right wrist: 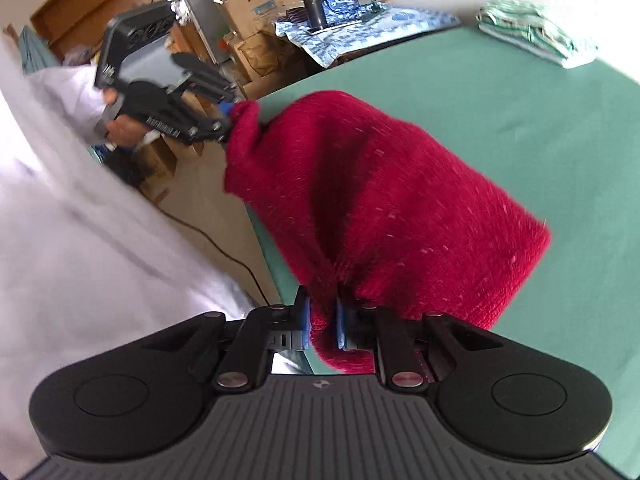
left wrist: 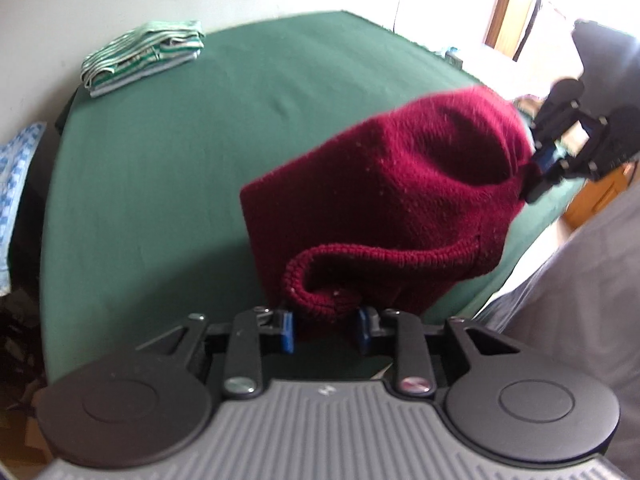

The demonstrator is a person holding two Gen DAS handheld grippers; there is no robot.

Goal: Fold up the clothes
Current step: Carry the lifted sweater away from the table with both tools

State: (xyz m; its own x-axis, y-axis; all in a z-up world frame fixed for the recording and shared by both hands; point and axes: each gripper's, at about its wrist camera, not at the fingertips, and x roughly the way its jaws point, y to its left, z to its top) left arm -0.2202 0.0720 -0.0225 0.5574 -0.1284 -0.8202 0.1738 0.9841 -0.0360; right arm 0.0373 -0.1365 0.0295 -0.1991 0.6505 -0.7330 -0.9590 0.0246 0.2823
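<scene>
Red knit garment (left wrist: pixel 384 184) hanging over green counter (left wrist: pixel 160 184), clamped by left hand-held gripper (left wrist: pixel 326 330) and right hand-held gripper (right wrist: pixel 322 326); thin pinches, might slip.

fuzzy knitted garment (left wrist: pixel 384 184), matt cloth table cover (left wrist: pixel 168 168)

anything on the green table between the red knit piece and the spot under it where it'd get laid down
Nothing visible. The red knit garment hangs between the left gripper and right gripper; the green table below is bare. The folded striped stack sits at the far corner.
</scene>
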